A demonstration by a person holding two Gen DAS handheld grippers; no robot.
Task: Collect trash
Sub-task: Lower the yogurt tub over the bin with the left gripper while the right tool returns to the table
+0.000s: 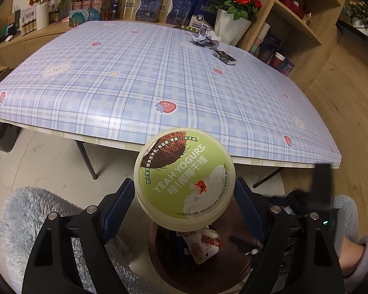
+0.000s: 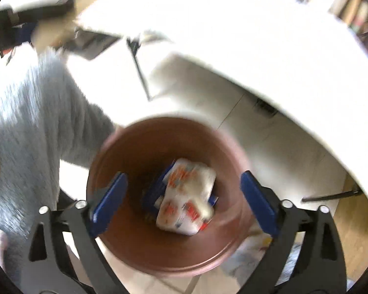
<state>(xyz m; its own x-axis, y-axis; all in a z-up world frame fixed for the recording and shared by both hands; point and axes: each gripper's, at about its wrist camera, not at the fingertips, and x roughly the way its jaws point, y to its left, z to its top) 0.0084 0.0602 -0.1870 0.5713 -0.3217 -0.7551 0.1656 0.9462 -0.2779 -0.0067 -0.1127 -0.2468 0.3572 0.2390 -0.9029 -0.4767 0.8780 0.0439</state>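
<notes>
My left gripper (image 1: 184,188) is shut on a round yogurt tub (image 1: 184,178) with a green coconut-print lid, its blue pads pressing on both sides. Directly under it on the floor stands a brown round bin (image 1: 164,269) with a white printed packet (image 1: 203,245) inside. The right wrist view is blurred. There my right gripper (image 2: 182,178) hangs open over the same bin (image 2: 139,147). The white packet with red and orange print (image 2: 186,196) sits inside the bin on something blue, clear of both pads.
A table with a blue plaid cloth (image 1: 159,73) lies beyond the bin and carries crumpled paper (image 1: 206,38) and a small dark box (image 1: 224,57) at its far right. Boxes and flower pots (image 1: 233,24) line the back. A fluffy grey sleeve (image 2: 36,122) is on the left.
</notes>
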